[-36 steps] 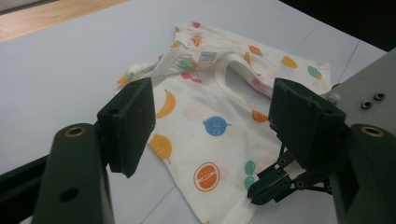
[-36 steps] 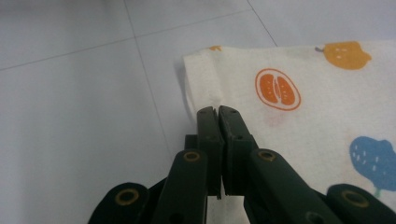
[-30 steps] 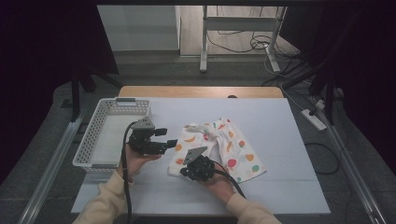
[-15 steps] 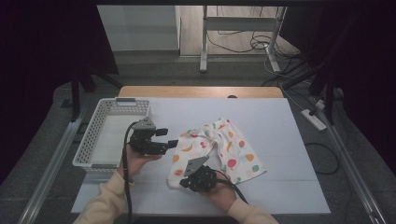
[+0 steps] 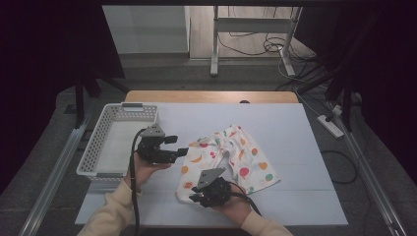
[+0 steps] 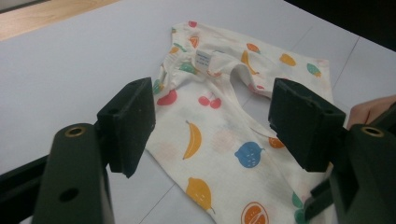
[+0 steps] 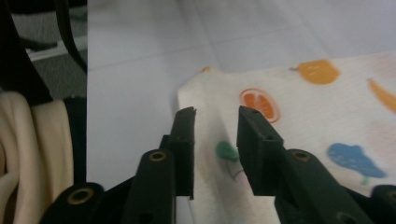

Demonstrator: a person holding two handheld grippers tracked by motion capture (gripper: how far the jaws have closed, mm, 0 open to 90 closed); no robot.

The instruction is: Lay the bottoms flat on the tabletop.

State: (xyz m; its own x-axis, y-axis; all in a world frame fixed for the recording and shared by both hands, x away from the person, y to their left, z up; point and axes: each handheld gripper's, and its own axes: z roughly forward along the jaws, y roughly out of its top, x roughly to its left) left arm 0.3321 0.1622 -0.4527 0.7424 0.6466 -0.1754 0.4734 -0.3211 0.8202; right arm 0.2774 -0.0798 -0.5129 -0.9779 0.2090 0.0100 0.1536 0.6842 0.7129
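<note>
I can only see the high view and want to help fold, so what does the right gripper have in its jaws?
Observer: Nothing is pinched. In the right gripper view the right gripper has just been opening, and the fruit-print cloth lies loose in the gap.
Operator: Is the left one holding it?
Observer: No. The left gripper is open above the cloth.
Operator: Any label on it?
Observer: Yes, a small white tag at the far end.
</note>
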